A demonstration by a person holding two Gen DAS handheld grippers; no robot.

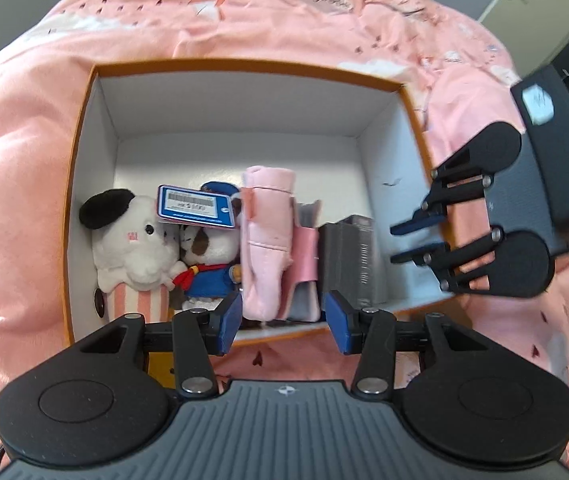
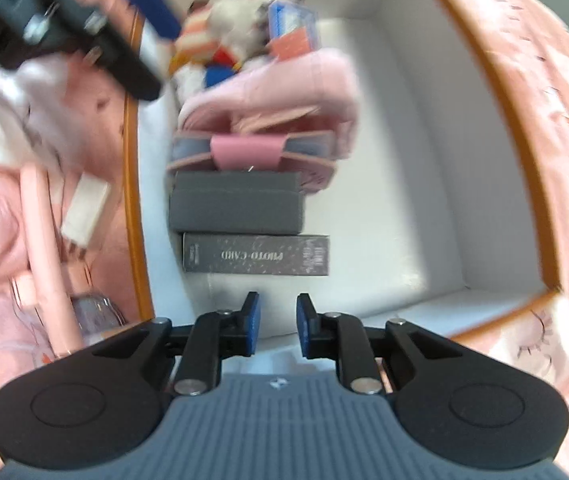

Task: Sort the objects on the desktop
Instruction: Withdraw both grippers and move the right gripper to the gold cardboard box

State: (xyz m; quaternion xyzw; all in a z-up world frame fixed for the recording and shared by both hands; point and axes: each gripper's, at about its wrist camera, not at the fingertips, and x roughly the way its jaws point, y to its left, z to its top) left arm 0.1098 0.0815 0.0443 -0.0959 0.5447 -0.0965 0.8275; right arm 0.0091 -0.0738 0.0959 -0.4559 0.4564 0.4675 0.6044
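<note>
An orange-edged white box (image 1: pixel 84 152) (image 2: pixel 500 80) sits on a pink bedspread. Along its near wall stand a white plush dog (image 1: pixel 134 248), a blue-suited plush with a blue tag (image 1: pixel 208 264), a pink pouch (image 1: pixel 266 240) (image 2: pixel 284 92), a grey-and-pink card holder (image 1: pixel 306 280) (image 2: pixel 244 152), a dark grey case (image 2: pixel 236 204) and a grey photo-card box (image 1: pixel 358 260) (image 2: pixel 256 254). My left gripper (image 1: pixel 282 320) hovers open above the pink pouch, nothing between its pads. My right gripper (image 2: pixel 277 326) (image 1: pixel 418 242) is open a little over the photo-card box, holding nothing.
The pink patterned bedspread (image 1: pixel 244 12) surrounds the box. Outside the box's left wall in the right wrist view lie a white plug (image 2: pixel 84 208), a pink strap (image 2: pixel 42 248) and a clear item (image 2: pixel 92 312). The far half of the box floor (image 1: pixel 244 156) is bare.
</note>
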